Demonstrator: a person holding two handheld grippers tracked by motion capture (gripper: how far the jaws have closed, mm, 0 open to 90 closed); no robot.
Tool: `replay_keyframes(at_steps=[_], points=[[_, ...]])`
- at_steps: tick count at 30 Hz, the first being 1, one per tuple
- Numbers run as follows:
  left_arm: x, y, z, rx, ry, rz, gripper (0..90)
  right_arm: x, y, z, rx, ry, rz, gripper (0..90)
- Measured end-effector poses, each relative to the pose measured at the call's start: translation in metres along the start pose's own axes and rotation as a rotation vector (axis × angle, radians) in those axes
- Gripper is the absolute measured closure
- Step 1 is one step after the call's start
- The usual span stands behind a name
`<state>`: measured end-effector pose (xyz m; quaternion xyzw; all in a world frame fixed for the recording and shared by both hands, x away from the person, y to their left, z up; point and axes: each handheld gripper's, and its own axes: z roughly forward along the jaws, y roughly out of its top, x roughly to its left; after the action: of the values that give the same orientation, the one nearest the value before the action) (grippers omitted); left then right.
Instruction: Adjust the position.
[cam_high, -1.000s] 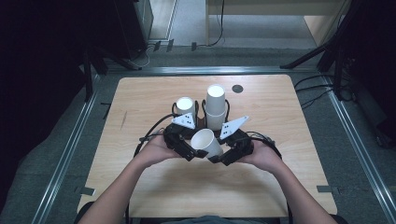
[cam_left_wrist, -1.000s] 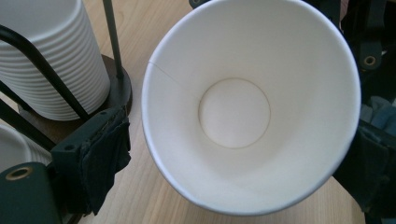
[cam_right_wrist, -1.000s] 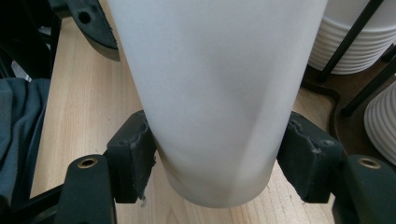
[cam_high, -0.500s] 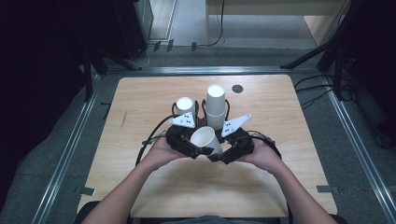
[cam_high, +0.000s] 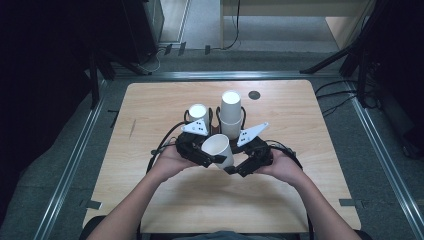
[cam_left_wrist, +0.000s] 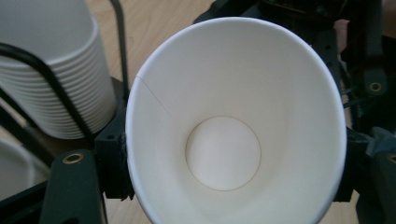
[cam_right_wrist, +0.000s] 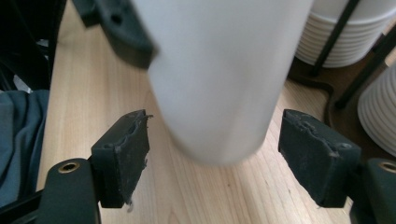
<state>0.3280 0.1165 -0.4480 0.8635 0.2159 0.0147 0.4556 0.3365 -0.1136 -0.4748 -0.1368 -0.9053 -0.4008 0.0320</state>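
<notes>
We have a handover in hand just above the near middle of the desk (cam_high: 150, 200), where the loose paper cup (cam_high: 218, 148) hangs between the two tools, tipped with its mouth toward us. In the left gripper view the left tongs (cam_high: 210, 159) pinch the cup at its rim, a pad at 9 o'clock and a pad at 3 o'clock, having just been closing onto it. The right tongs (cam_right_wrist: 212, 154) have just been opening: in the right gripper view their pads stand spread either side of the cup's narrow base, clear of it. To do this well, we judge that the left grip should stay light, since a thin rim will likely buckle under more squeeze, and the right tongs should back straight off without brushing the base. Farther off, at 12 o'clock, the taller cup stack (cam_high: 231, 114) and the shorter cup stack (cam_high: 198, 114) stand in their wire holders (cam_high: 218, 118), so we should carry the cup low and steady toward them.
</notes>
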Motion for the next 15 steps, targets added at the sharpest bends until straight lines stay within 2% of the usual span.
replay_keyframes(at_steps=[2, 5, 9, 15], points=[[0.0008, -0.0002, -0.0016, 0.002, 0.012, 0.000, 24.2, -0.0005, -0.0017, -0.0008, 0.009, -0.017, 0.002, 24.3], [0.0034, -0.0008, -0.0028, 0.030, 0.021, -0.011, 24.2, -0.0013, -0.0036, -0.0018, 0.018, -0.039, 0.008, 24.1], [0.0036, -0.0014, -0.0035, 0.061, 0.026, 0.007, 24.2, -0.0010, -0.0050, -0.0047, 0.023, -0.049, -0.008, 23.3], [0.0047, -0.0025, -0.0038, 0.105, 0.026, 0.020, 24.1, -0.0021, -0.0084, -0.0086, 0.020, -0.073, 0.006, 23.2]])
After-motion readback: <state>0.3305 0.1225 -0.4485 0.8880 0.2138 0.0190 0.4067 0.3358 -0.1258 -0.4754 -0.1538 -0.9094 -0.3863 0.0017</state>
